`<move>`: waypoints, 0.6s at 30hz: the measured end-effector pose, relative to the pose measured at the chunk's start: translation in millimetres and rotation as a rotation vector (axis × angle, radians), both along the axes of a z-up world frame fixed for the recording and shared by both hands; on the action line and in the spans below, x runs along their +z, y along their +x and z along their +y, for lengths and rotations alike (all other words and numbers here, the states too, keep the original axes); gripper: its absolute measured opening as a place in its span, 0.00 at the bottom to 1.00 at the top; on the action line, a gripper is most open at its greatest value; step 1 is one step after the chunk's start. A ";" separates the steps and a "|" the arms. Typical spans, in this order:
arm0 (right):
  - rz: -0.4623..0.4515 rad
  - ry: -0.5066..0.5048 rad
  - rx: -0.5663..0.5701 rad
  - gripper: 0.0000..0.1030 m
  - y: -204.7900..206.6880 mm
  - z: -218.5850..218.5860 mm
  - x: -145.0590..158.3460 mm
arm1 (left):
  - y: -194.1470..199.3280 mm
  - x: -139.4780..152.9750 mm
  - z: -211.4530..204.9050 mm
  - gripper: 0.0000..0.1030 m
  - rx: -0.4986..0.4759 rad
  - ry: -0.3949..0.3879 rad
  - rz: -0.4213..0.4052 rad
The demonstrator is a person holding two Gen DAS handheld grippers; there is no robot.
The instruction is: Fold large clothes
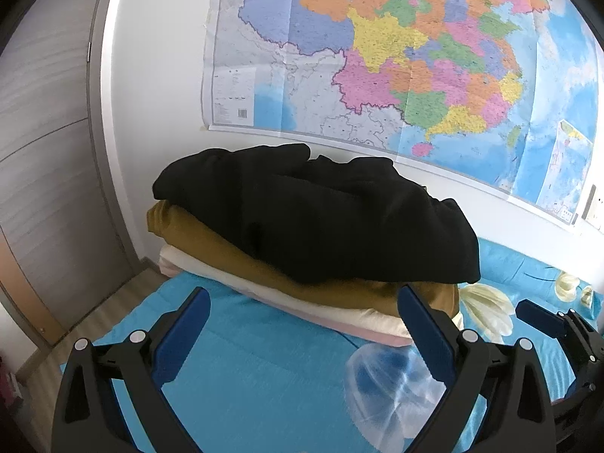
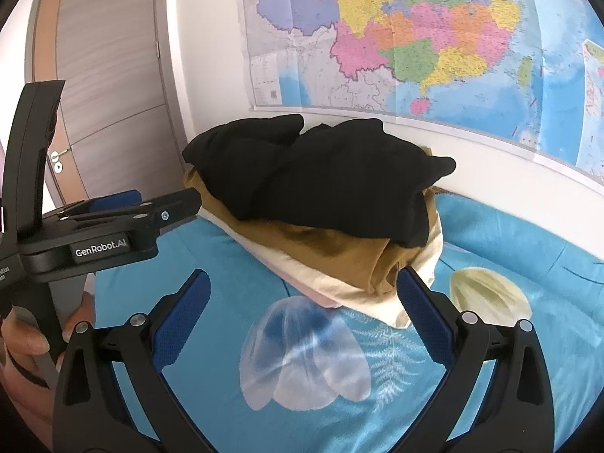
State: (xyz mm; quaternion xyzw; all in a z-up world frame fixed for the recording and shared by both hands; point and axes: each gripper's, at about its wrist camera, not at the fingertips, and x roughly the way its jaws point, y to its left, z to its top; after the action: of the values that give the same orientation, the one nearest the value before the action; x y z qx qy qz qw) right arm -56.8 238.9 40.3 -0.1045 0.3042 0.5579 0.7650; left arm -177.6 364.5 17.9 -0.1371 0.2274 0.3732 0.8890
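Note:
A folded black garment (image 1: 321,211) (image 2: 321,181) tops a stack on the blue bed, against the wall. Under it lie a mustard-brown garment (image 1: 234,256) (image 2: 339,249) and a cream one (image 1: 287,298) (image 2: 339,287). My left gripper (image 1: 302,313) stands open just short of the stack's near edge, nothing between its blue pads. My right gripper (image 2: 302,294) is also open and empty, its right finger (image 2: 419,302) close to the stack's near corner. The left gripper (image 2: 166,207) shows from the side at the left of the right wrist view, held by a hand (image 2: 34,343).
The blue floral bedsheet (image 1: 245,377) (image 2: 490,396) spreads in front of the stack. A large coloured map (image 1: 396,56) (image 2: 415,30) hangs on the white wall behind. A grey-brown door (image 1: 45,151) (image 2: 113,94) stands to the left, with wooden floor (image 1: 94,313) beside the bed.

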 end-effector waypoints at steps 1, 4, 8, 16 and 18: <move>-0.002 0.001 -0.003 0.95 -0.8 -0.9 0.1 | -0.7 -0.2 -2.2 0.93 0.002 0.003 0.001; -0.011 0.002 -0.006 0.95 -4.3 -4.9 1.2 | -2.7 -2.6 -11.2 0.93 0.013 0.023 0.016; -0.007 0.005 -0.014 0.95 -5.8 -11.9 2.2 | -5.6 -7.9 -20.4 0.93 0.015 0.019 0.027; -0.005 0.002 -0.019 0.95 -8.5 -21.2 2.6 | -9.9 -9.4 -27.1 0.93 0.027 0.018 0.027; -0.004 0.001 -0.016 0.95 -9.8 -22.6 3.0 | -11.3 -10.2 -29.5 0.93 0.033 0.020 0.030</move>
State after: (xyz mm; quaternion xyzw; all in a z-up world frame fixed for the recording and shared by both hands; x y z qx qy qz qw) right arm -66.6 216.3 43.3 -0.1027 0.3031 0.5519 0.7701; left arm -188.9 335.1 7.7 -0.1264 0.2349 0.3919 0.8805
